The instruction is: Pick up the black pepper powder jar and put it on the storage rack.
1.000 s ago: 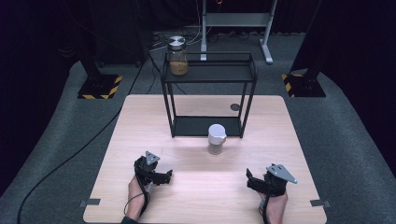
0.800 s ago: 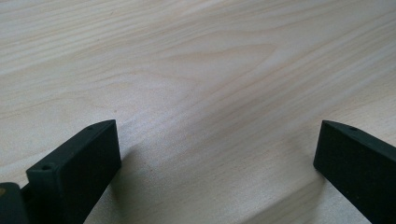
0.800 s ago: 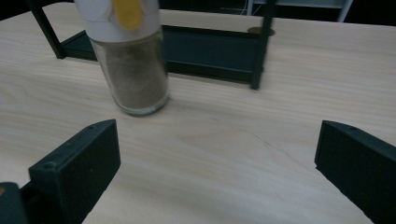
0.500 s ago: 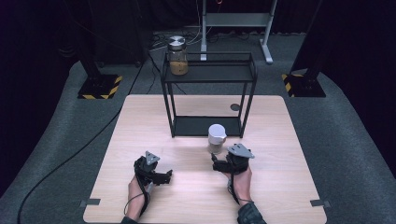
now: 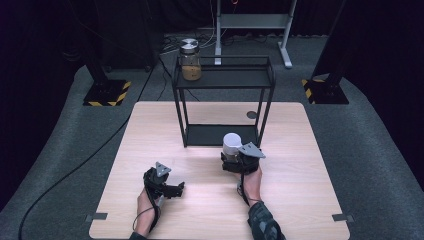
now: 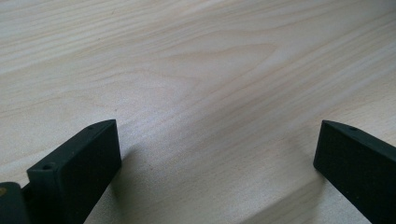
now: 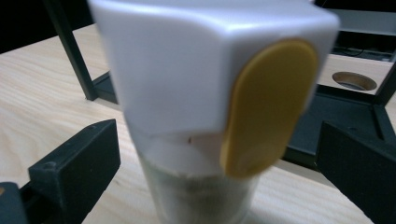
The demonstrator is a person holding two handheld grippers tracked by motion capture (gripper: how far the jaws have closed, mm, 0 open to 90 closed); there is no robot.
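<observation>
A small clear container with a white cap (image 5: 231, 142) stands on the wooden table (image 5: 305, 200), just in front of the black metal rack (image 5: 222, 80). In the right gripper view the cap (image 7: 177, 70) carries a yellow oval flap (image 7: 268, 107), and the body below looks clear with pale contents. My right gripper (image 5: 231, 156) is open, its jaws standing on either side of the container (image 7: 218, 135) without touching it. At the front left, my left gripper (image 5: 176, 188) rests low over bare wood, open with nothing between its jaws (image 6: 217, 126).
A glass jar with a metal lid and brown contents (image 5: 190, 62) stands on the rack's top shelf at its left end. The rack's lower shelf (image 5: 210, 135) lies right behind the container. A round cable hole (image 5: 251, 115) sits in the table behind the rack.
My right gripper has moved from the front right of the table forward and left, up to the white-capped container, which now stands between its jaws. The left gripper has stayed put.
</observation>
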